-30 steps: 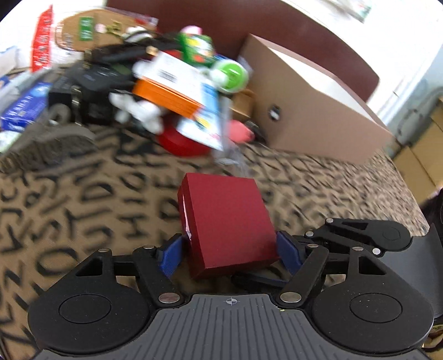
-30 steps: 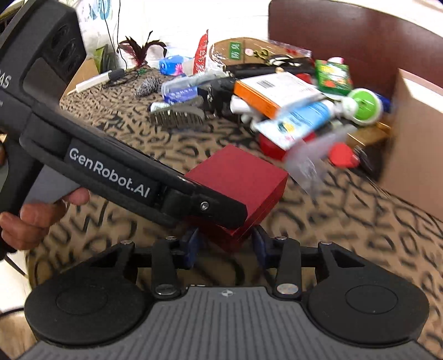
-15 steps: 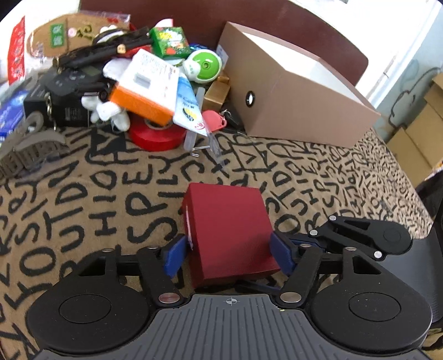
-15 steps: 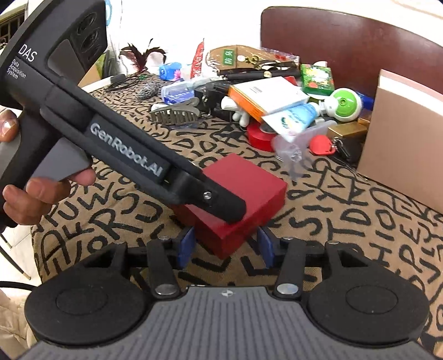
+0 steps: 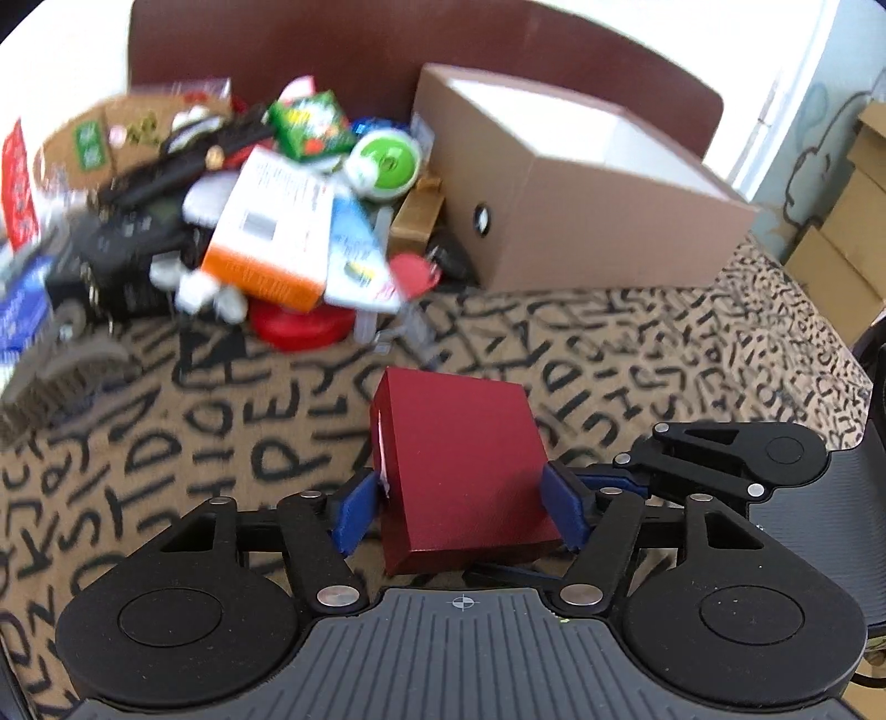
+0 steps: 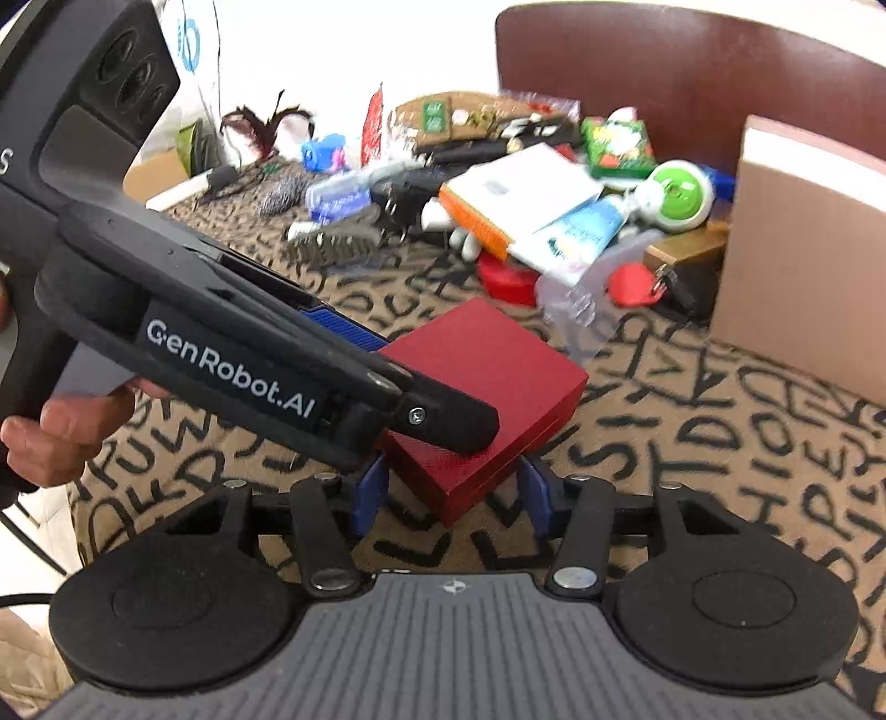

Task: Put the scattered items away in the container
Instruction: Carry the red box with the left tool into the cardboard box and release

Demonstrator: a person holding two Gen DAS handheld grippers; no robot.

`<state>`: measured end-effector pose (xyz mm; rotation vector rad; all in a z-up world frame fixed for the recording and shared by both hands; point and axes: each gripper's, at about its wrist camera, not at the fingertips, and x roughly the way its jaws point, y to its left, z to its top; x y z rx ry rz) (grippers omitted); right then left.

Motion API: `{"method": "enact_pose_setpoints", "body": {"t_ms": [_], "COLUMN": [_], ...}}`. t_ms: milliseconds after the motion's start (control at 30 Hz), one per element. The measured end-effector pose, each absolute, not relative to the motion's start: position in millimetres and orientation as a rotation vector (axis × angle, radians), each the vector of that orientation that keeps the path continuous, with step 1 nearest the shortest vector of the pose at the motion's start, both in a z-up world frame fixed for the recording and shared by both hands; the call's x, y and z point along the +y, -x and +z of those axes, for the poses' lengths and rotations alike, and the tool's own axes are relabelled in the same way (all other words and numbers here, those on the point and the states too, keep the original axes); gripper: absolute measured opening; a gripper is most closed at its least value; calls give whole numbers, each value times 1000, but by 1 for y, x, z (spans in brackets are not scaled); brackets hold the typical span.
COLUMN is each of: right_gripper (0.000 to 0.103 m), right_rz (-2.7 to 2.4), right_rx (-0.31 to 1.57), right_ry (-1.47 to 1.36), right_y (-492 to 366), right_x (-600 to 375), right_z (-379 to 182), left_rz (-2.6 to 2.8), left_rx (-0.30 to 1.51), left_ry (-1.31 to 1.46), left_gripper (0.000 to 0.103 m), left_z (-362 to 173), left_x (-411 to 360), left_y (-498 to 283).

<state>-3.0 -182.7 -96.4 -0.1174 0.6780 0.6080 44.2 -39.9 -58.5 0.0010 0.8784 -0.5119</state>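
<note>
While its jaws close, left hand-held gripper on red box — right hand-held gripper opening, now wider, off it.

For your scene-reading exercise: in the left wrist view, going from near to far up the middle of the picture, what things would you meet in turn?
Left hand-held gripper closing around the red box → patterned tablecloth → red round lid → orange-edged packet → green-and-white round toy → dark brown chair back.
</note>
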Motion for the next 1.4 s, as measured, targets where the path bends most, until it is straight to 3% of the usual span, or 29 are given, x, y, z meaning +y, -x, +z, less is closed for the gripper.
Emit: {"method": "enact_pose_setpoints", "body": {"t_ms": [367,500,667,967,1400], "right_gripper": [56,51,50,50,51], "right_rz": [484,431,356,235,205], "right_rx": [464,411,412,552,724], "right_ry": [143,197,189,186,156], "right_y": [-13,-29,-65,-131,-191], "right_x": [-239,-264,-306,-367,-428], "right_z": [-18,13,38,20,-12], "left_rz": [-616,-640,-682,-718,-739], "left_rx": [681,607,619,730,860], "left_ry": [1,-40,-6,-1,-38], "left_gripper": [67,67,68,70,72], "left_z": [26,58,78,49,-3], "left_x": [-93,-131,-181,-272,-340], "left_y": [-77,-101,-151,-225,-278]}}
